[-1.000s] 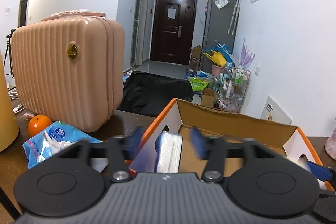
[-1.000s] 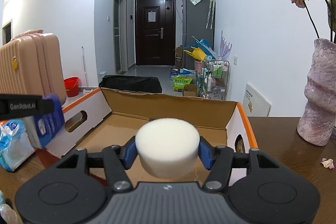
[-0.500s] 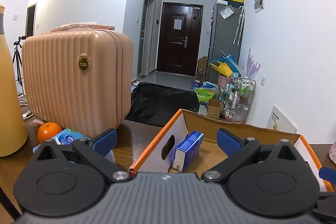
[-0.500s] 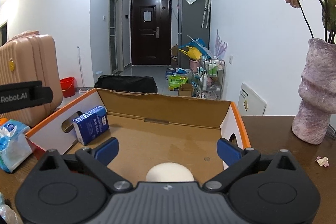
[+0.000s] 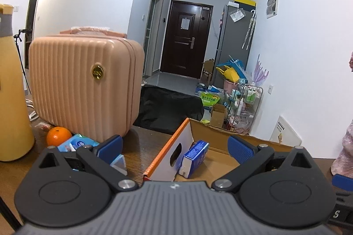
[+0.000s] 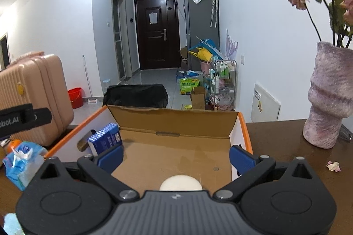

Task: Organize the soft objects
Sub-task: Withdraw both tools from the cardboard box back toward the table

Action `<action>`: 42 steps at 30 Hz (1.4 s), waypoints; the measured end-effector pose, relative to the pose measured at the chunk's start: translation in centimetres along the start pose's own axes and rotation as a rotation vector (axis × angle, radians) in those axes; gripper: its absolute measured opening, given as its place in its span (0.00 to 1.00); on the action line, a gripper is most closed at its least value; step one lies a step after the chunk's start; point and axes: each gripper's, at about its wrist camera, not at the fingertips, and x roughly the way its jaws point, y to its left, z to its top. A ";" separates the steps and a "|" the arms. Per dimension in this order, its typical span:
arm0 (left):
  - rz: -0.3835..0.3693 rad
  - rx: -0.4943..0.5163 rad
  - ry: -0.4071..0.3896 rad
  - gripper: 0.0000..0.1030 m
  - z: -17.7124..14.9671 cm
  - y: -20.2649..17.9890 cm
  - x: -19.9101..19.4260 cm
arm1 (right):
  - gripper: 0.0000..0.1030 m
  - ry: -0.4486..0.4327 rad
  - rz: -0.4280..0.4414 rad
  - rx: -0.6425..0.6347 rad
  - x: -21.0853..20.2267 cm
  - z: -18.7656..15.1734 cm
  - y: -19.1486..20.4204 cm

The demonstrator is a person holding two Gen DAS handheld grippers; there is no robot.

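Note:
An open cardboard box with orange rims stands on the brown table; it also shows in the left wrist view. A blue tissue pack leans against the box's left wall inside, also seen in the left wrist view. A white round sponge lies on the box floor at the near edge, half hidden by my right gripper's body. My right gripper is open and empty above the box. My left gripper is open and empty over the box's left wall. A blue wet-wipes pack lies left of the box; the right wrist view shows it too.
A pink ribbed suitcase stands at the back left with an orange in front of it. A yellow bottle is at the far left. A pink vase with dried roses stands right of the box. A petal lies near it.
Both grippers opened: the left let go of the blue tissue pack, the right let go of the white sponge, both now in the box. Both grippers then drew back.

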 end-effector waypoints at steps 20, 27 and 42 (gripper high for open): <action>-0.007 0.024 -0.065 1.00 -0.3 2.4 -7.7 | 1.00 -0.084 0.039 -0.015 -8.0 0.2 0.2; 0.021 0.048 -0.094 1.00 -1.2 3.0 -10.0 | 1.00 -0.100 0.051 -0.009 -10.5 -0.5 0.1; 0.016 0.083 -0.105 1.00 -3.3 4.3 -15.0 | 1.00 -0.098 0.058 -0.017 -14.6 -3.1 0.4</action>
